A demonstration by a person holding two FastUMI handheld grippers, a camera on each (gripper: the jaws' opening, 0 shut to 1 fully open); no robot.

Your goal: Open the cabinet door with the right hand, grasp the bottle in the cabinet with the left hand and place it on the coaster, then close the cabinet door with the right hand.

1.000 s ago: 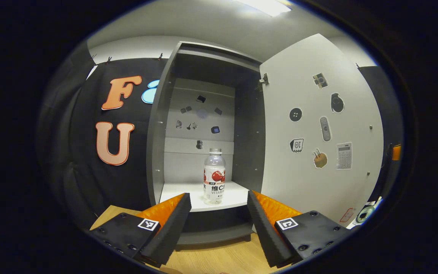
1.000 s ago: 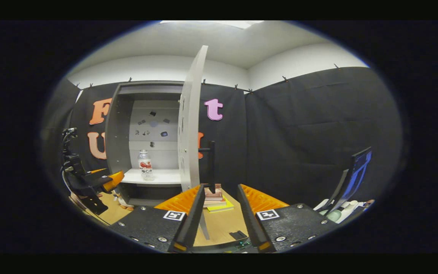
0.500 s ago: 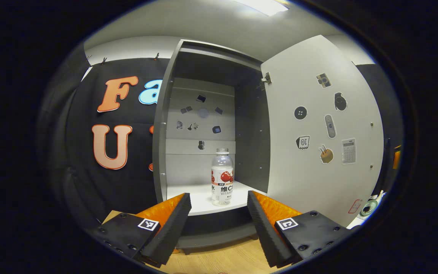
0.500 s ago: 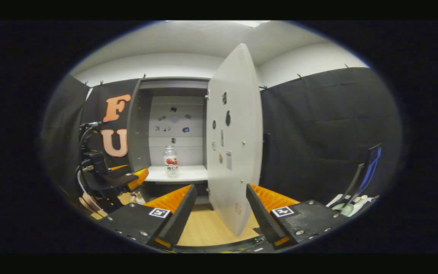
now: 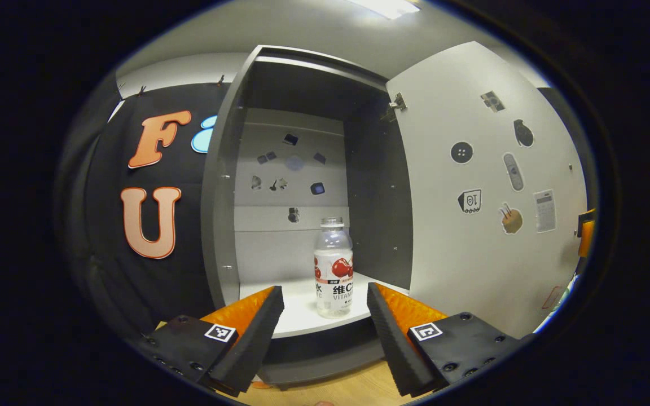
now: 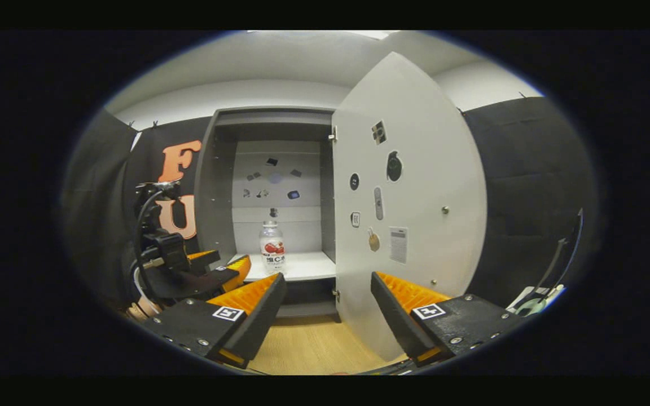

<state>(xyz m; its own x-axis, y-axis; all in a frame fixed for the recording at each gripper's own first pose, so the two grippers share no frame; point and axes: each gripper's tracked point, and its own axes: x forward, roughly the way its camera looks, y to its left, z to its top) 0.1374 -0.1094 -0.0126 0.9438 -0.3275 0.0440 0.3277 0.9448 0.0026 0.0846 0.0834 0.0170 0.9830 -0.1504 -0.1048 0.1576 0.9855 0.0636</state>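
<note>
cabinet door open (done) | left gripper spread, short of bottle | right gripper released | left: grasp, coaster, close door

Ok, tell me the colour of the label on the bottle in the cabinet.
White with red fruit artwork, on the clear plastic bottle; clearest in the left gripper view.

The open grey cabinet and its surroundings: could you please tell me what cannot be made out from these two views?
- Coaster: its place on the light wooden table cannot be made out in either view.
- Door handle: on the far face of the white cabinet door, turned away.
- Small stickers on the cabinet's back wall: too small to identify.
- Clear plastic bottle with red label: fill level unclear in the left gripper view.
- Pale green item: cut off at the right gripper view's edge.
</note>
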